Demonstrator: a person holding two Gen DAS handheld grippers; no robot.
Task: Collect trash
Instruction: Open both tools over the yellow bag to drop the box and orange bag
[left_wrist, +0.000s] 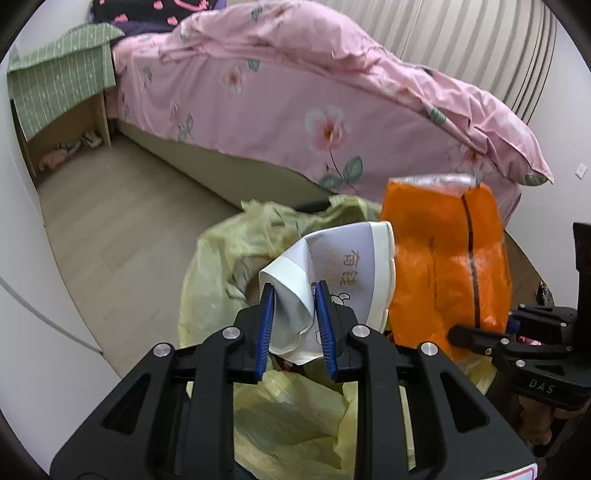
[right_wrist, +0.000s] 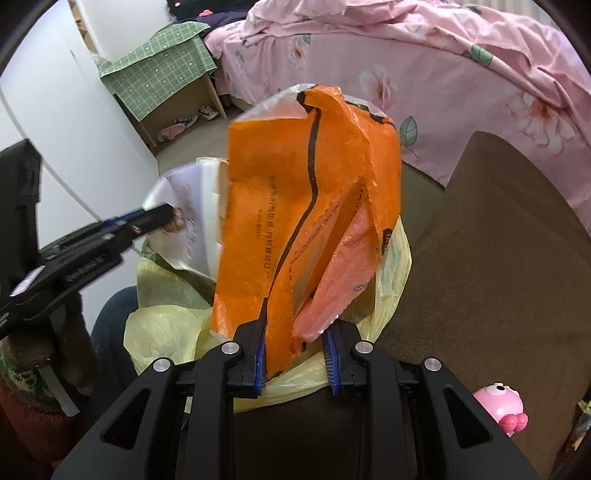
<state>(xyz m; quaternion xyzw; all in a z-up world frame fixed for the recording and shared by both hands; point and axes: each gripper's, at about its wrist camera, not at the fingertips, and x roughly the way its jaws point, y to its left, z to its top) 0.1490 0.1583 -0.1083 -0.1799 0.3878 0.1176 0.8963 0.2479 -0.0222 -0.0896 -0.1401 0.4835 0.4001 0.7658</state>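
My left gripper (left_wrist: 293, 295) is shut on a crushed white paper cup (left_wrist: 343, 273) with printed characters and holds it over a bin lined with a pale yellow trash bag (left_wrist: 221, 258). My right gripper (right_wrist: 295, 328) is shut on an orange plastic bag (right_wrist: 295, 192) that stands up above the same yellow bag (right_wrist: 166, 325). The orange bag (left_wrist: 447, 273) shows to the right of the cup in the left wrist view, with the right gripper (left_wrist: 476, 332) below it. The left gripper (right_wrist: 155, 216) and the cup (right_wrist: 192, 218) show at the left in the right wrist view.
A bed with a pink floral cover (left_wrist: 295, 103) runs behind the bin. A small wooden table under a green cloth (left_wrist: 62, 77) stands at the far left, with slippers (right_wrist: 184, 123) beneath. A brown surface (right_wrist: 498, 258) lies right of the bin, with a pink pig toy (right_wrist: 498, 406) on it.
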